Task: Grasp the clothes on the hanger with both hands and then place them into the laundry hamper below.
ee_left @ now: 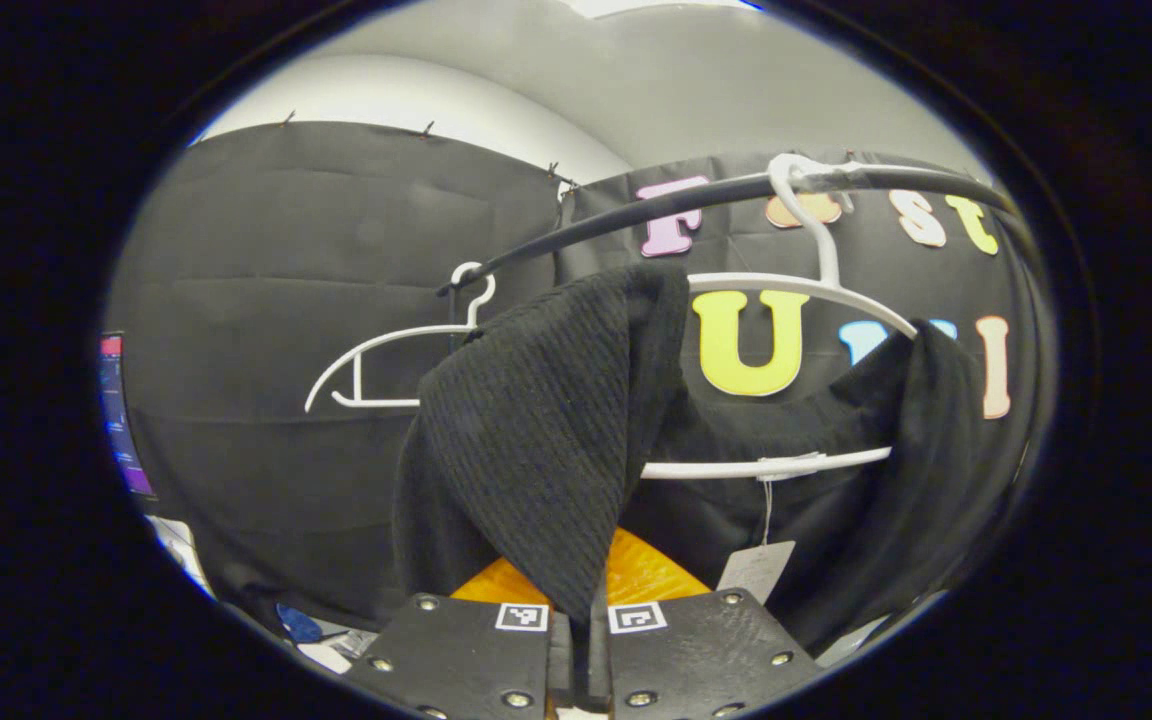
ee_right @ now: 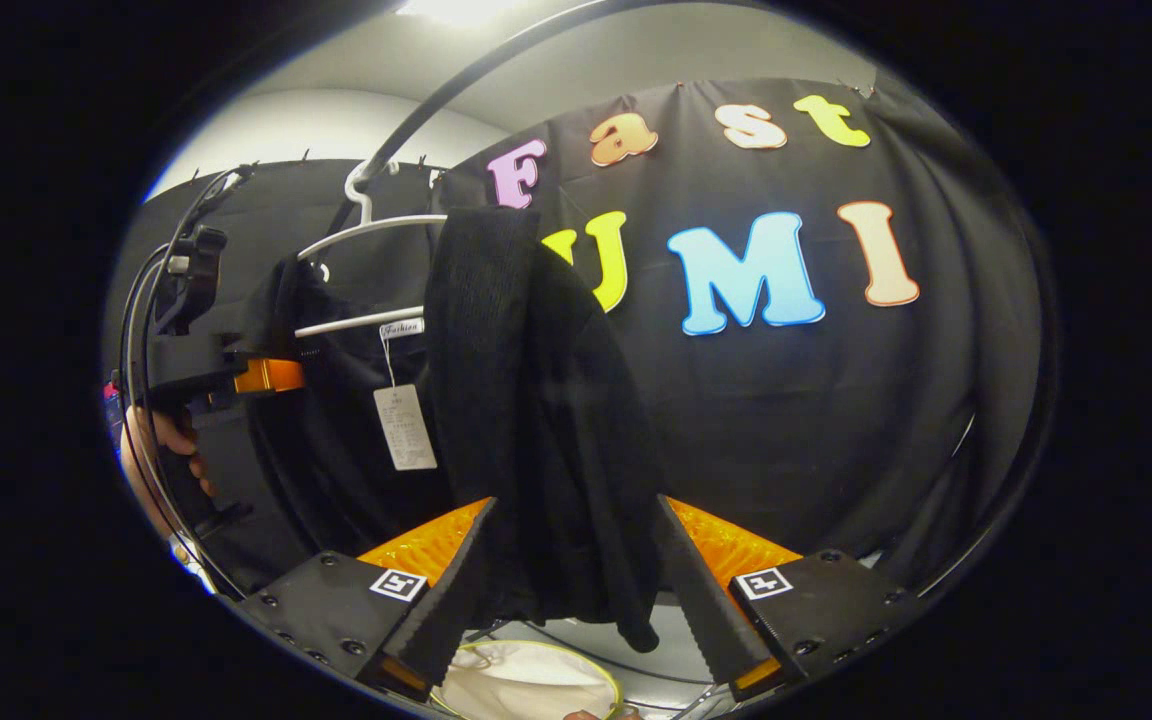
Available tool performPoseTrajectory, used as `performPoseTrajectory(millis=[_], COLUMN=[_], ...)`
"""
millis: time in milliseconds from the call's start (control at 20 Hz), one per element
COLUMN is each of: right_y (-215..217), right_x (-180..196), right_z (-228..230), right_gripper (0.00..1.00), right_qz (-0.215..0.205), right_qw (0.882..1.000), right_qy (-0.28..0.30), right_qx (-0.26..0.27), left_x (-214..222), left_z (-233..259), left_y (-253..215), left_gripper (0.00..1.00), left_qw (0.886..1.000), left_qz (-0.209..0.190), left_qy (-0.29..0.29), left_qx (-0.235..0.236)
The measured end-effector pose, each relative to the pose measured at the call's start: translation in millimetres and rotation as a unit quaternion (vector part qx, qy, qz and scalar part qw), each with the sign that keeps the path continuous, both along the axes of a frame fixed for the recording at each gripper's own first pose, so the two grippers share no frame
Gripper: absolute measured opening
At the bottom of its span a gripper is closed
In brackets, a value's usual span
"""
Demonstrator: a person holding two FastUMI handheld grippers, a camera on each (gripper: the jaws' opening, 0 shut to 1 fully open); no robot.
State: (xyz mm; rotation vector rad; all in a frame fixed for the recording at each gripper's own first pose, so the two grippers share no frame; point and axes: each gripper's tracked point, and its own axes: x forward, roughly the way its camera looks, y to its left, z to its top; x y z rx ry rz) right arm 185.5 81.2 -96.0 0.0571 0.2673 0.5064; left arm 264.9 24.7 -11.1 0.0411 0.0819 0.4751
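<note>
black cloth walls close the booth, with a pale ceiling above and a dark rail curving across.

left tool: its fingers are drawn nearly together, pinching the lower edge of a ribbed fold of the black clothes that hangs down between them. right tool: fingers spread wide on either side of the other hanging fold, which sits in the gap; i judge they are not yet pressing it. in the right gripper view the left tool also appears farther off at the left, held by a hand.

the clothes are draped over a white hanger hooked on the rail, with a paper tag dangling from the bar. a second, bare hanger hangs beside it.

the step in hand looks like the two-handed grasp, half done. next, the right tool needs to close on its fold, then both should lift the cloth off the hanger and lower it.

the hamper shows pale just below the right tool. the hanger's arms and the tag string could snag the knit as it comes away.
</note>
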Motion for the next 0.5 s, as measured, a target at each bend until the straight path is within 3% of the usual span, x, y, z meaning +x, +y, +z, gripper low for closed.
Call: performPoseTrajectory(millis=[50,150,300,450,500], right_y=[2.7,8.2,19.0,37.7,45.7], right_x=[-0.3,0.5,2.3,-4.7,-6.7], right_z=[-3.2,-3.5,-1.2,12.4,19.8], right_gripper=[0.93,0.93,0.98,0.93,0.98], right_qz=[0.006,0.015,0.035,0.057,0.063], right_qw=[1.000,1.000,0.999,0.998,0.998], right_qy=[0.004,0.004,0.007,0.018,0.019], right_qx=[-0.001,-0.003,-0.008,0.000,0.006], left_x=[1.5,-8.5,-16.9,-29.0,-34.8], left_z=[1.3,7.2,13.9,26.7,35.1], left_y=[-2.5,4.7,-7.4,-18.3,-21.8], left_gripper=[0.10,0.00,0.01,0.01,0.01], left_qw=[1.000,1.000,0.999,0.996,0.995], left_qz=[-0.015,-0.020,-0.043,-0.069,-0.076], left_qy=[-0.003,0.000,-0.007,-0.015,-0.022], left_qx=[-0.003,-0.005,-0.032,-0.057,-0.066])
